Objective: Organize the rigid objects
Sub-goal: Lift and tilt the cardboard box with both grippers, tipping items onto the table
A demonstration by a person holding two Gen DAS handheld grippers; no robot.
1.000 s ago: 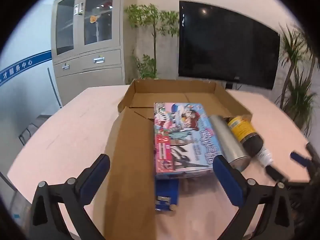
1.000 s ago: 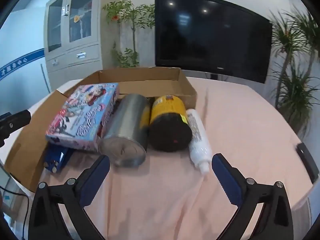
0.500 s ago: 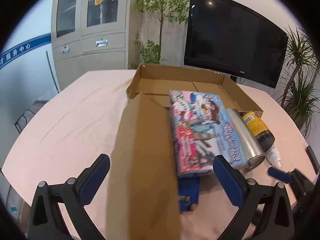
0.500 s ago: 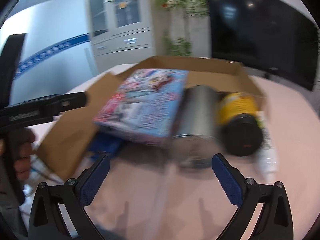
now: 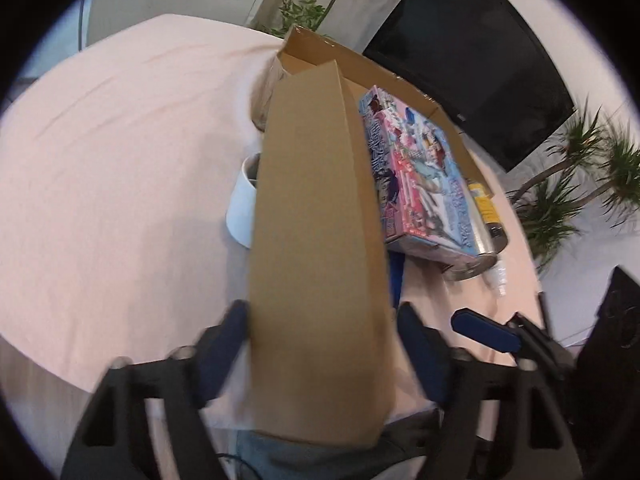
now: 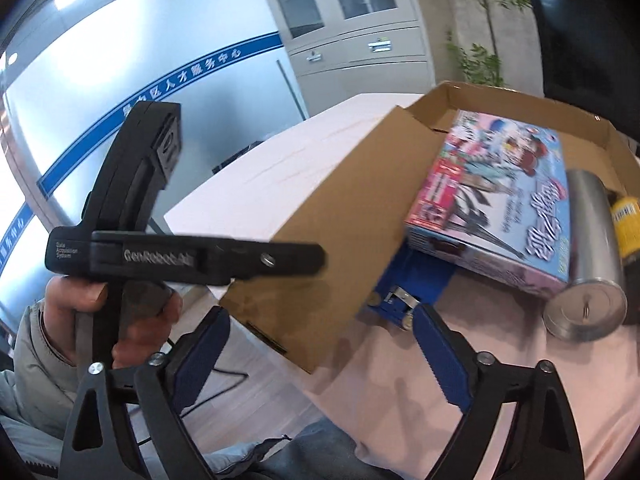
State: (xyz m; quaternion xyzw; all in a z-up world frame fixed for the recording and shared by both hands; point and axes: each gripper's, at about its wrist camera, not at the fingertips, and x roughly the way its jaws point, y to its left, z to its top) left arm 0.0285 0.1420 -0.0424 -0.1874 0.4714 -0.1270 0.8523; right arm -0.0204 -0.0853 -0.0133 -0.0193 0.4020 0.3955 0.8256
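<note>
A cardboard box [image 5: 404, 76] lies open on the pink table, its long flap [image 5: 320, 240] raised toward me. My left gripper [image 5: 324, 344] is open, its fingers on either side of the flap's near end. A colourful toy box [image 5: 416, 172] [image 6: 500, 200] rests over a blue object [image 6: 404, 288], beside a steel cylinder [image 6: 588, 260] and a yellow-labelled dark bottle [image 6: 626, 220]. My right gripper [image 6: 320, 356] is open and empty near the flap's corner [image 6: 340, 240]. The left gripper's body [image 6: 132, 240] shows in the right wrist view.
A white bowl [image 5: 244, 208] sits left of the flap, partly hidden. A white tube [image 5: 498, 276] lies past the cylinder. A dark TV [image 5: 472, 52], plants [image 5: 580, 184] and a grey cabinet [image 6: 352, 20] stand beyond the table [image 5: 100, 160]. The table's near edge is close.
My left gripper moved forward and down over the raised flap, which now lies between its fingers. My right gripper swung left toward the flap's corner and the left gripper.
</note>
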